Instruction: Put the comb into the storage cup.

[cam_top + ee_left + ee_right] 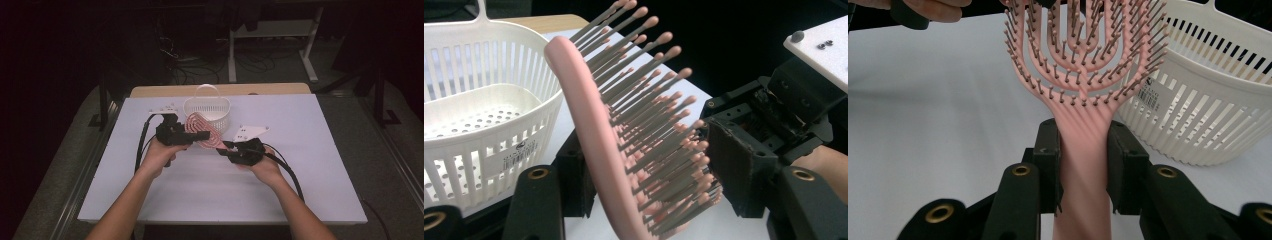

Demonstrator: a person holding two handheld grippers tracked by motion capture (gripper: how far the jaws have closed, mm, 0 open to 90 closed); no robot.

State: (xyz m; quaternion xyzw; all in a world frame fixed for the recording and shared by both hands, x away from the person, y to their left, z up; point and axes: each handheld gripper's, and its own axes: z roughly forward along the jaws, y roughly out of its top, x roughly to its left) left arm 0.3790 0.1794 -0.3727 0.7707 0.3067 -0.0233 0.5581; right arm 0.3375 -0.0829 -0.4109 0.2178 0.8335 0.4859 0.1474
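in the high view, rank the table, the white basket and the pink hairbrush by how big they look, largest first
1. table, far the largest.
2. white basket.
3. pink hairbrush, close to the basket in length but slimmer, so those two are nearly alike.

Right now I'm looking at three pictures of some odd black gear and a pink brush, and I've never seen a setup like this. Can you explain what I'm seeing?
No machine moves here: a person holds a black hand-held two-jaw tool in each hand. The high view looks down on a white table from above the person's side. The other two pictures come from small cameras riding on each tool, looking along its jaws.

On the table stands a white slotted basket with a handle. Beside it, a pink hairbrush is held above the table. The right tool clamps the brush's handle between its jaws. The left tool has its jaws on either side of the bristled head; whether its pads already press on the head I can't tell.

The white three-cornered plates and the black cables belong to the tools.
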